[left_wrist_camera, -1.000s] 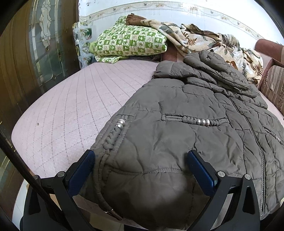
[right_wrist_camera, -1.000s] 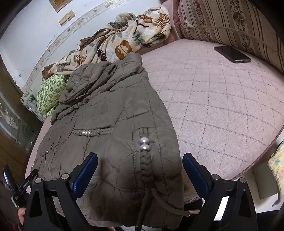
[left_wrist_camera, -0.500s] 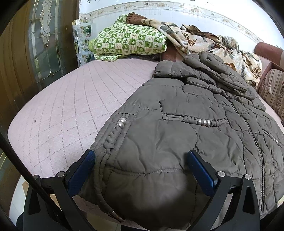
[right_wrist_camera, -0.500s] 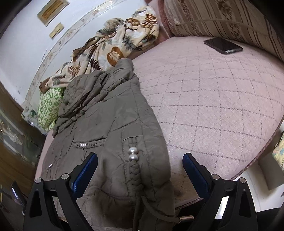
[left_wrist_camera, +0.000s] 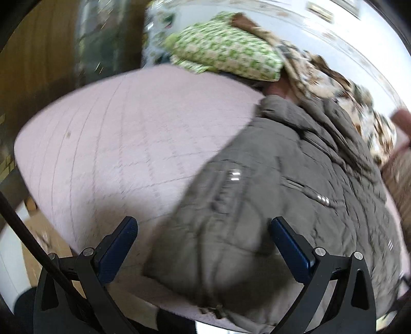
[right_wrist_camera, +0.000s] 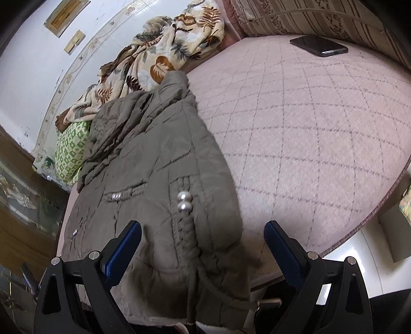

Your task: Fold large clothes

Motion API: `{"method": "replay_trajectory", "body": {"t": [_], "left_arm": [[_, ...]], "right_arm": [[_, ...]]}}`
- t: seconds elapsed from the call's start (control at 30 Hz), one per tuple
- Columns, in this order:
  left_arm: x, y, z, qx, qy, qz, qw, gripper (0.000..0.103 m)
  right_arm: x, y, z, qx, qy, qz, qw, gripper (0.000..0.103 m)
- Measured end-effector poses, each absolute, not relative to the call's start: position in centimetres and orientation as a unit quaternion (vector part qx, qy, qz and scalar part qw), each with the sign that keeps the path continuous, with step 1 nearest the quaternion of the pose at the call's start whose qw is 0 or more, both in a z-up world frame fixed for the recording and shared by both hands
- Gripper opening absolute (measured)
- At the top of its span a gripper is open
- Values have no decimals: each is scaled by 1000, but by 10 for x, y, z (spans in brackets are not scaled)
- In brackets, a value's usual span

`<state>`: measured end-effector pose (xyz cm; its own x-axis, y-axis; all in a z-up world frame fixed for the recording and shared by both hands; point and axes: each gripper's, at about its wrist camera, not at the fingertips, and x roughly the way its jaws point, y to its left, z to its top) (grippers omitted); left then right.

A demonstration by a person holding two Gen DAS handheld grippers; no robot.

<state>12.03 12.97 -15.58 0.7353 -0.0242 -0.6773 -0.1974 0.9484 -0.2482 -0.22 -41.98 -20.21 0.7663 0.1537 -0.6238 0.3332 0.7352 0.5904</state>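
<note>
An olive-grey quilted jacket lies spread on the pink quilted bed, hem toward me, hood at the far end. My left gripper is open and empty, above the jacket's left hem corner. The left wrist view is blurred. In the right wrist view the jacket shows braided cords with silver beads. My right gripper is open and empty, above the jacket's right hem edge.
A green patterned pillow and a leaf-print blanket lie at the head of the bed. A black phone lies on the bed by a striped cushion. A wooden glass-panelled cabinet stands left.
Both grippers have pulled back and risen from the jacket hem. The left view has swung left and is motion-blurred. Both stay open. The jacket has not moved.
</note>
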Motion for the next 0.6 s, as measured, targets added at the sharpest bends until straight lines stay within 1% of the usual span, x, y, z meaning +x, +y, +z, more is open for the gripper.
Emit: {"method": "replay_trajectory", "body": {"t": [0.1,0.13,0.47,0.53,0.6], "left_arm": [[123,148,-166,-208,381,40,900,103],[122,148,-167,-212,379,38,900,103],[113,91,-167,-139,384,-56,911,103],[112,88,-166,-143,378,-66,912,103],[110,87,-164,-153,371,-71,913,103]], "right_arm": [[-3,-412,-204,363,343,-36,866,99],[-3,-408,-205,362,344,-28,866,100],[4,-386,-212,416,333,82,842,100],[7,-380,-211,399,340,78,848,100],[10,-367,-205,348,354,64,866,100]]}}
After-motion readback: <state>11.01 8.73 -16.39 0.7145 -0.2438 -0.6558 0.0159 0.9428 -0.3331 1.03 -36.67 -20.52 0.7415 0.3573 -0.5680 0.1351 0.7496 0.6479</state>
